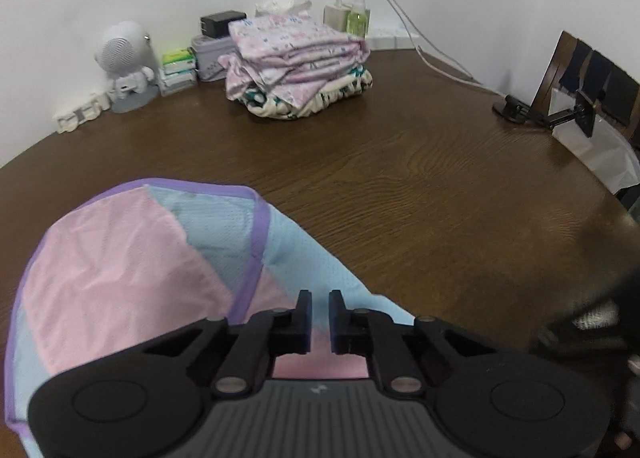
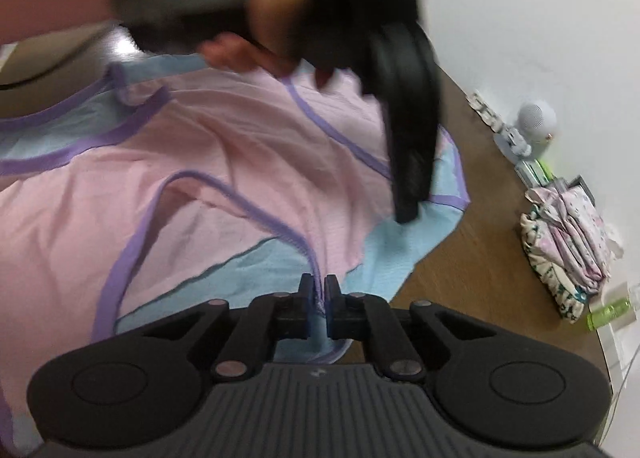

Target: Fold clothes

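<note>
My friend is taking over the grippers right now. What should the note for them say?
Right gripper: shut on the purple-trimmed edge of the pink and blue garment.
Left gripper: jaws slightly apart, over the garment's blue part; whether any cloth is pinched between them cannot be seen.
Garment: spread and wrinkled at the near side of the wooden table, not neatly folded yet.
Done: a stack of folded clothes sits at the far edge by the wall.
Left: finish folding this garment, probably adding it to the stack.

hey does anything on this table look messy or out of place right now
Only the folded stack at the back: its lower layers bulge out unevenly on the table. The pink and blue garment is rumpled, but it is mid-fold.
</note>
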The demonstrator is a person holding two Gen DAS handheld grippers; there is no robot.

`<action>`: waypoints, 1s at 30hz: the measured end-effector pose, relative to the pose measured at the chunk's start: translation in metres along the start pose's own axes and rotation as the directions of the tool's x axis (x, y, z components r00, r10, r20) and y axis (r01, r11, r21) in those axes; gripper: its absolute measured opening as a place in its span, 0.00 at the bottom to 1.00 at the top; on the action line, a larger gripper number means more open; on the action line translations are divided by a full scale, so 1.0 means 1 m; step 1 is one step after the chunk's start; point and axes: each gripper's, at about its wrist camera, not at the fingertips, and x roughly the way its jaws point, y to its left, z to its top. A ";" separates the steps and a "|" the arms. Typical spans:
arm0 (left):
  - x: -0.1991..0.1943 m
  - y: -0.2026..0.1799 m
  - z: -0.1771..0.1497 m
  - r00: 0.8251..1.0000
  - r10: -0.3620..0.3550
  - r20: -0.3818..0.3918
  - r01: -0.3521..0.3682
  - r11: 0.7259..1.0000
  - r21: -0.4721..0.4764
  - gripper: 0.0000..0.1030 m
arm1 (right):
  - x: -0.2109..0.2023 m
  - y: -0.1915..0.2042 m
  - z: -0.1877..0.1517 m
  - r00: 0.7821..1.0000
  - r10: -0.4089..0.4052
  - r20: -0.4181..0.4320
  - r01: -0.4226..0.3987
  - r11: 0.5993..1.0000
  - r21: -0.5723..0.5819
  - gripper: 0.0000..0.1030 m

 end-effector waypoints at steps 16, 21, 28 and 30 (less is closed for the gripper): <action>-0.093 0.015 -0.043 0.982 0.044 0.184 -0.028 0.996 -0.085 0.13 | -0.041 -0.002 0.012 0.948 0.231 0.220 -0.286 0.921 0.263 0.23; -0.132 0.013 -0.104 0.984 0.050 0.170 -0.039 0.997 -0.068 0.10 | -0.013 0.010 0.034 0.940 0.292 0.178 -0.338 0.866 0.369 0.23; -0.116 0.005 -0.154 0.993 -0.008 0.114 0.015 0.998 -0.060 0.04 | 0.003 0.001 0.018 0.944 0.293 0.151 -0.325 0.750 0.576 0.02; -0.116 0.002 -0.163 0.993 -0.023 0.115 0.029 0.998 -0.048 0.04 | -0.002 -0.002 0.005 0.948 0.287 0.136 -0.308 0.726 0.615 0.02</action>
